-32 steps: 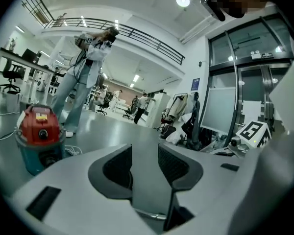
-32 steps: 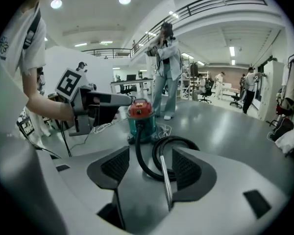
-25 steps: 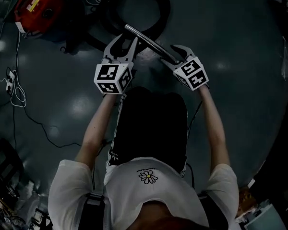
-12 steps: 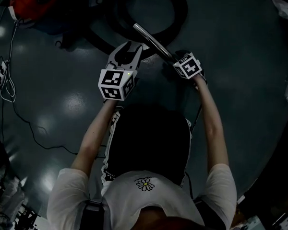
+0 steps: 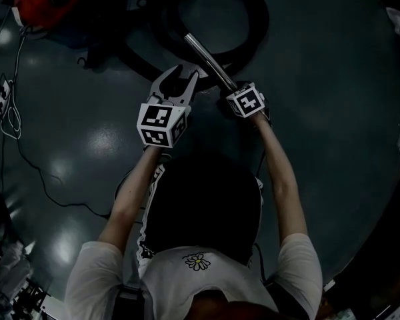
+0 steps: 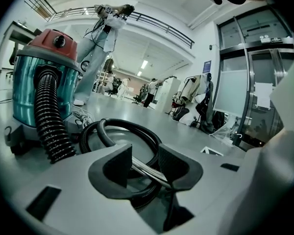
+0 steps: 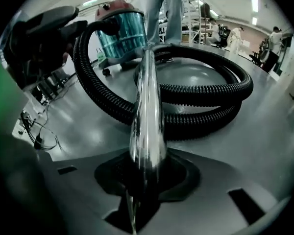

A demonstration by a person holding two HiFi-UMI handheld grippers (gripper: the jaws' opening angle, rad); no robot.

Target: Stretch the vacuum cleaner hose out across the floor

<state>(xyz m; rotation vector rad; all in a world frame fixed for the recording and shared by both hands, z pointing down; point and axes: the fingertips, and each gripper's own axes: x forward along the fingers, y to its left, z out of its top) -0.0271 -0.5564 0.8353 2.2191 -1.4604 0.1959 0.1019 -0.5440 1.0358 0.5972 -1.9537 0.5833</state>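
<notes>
Between the pads of the right claw [image 7: 147, 174] runs the shiny chrome wand tube [image 7: 147, 106] at the hose's free end. These jaws have just been closing and now pinch it, with the claw tipped steeply down over it. The rigid tube probably offers a firmer hold than soft ribbing, and drawing it away should unwind the loop behind it. Just beside it, the left claw [image 6: 146, 166] hangs with its jaws spread. The same tube shows through the gap, but nothing is pressed, so the claw seems ready to steady the wand or take a second hold. Beyond the wand, the thick black ribbed vacuum hose [image 7: 206, 89] lies in a closed coil on the glossy grey floor [image 5: 87, 139]. Its far end rises to the teal canister vacuum cleaner with a red lid [image 6: 34, 77], standing farther off. With the coil intact, stretching looks not yet begun. A thin pale cable [image 5: 13, 122] trails loose near the canister and could snag.
</notes>
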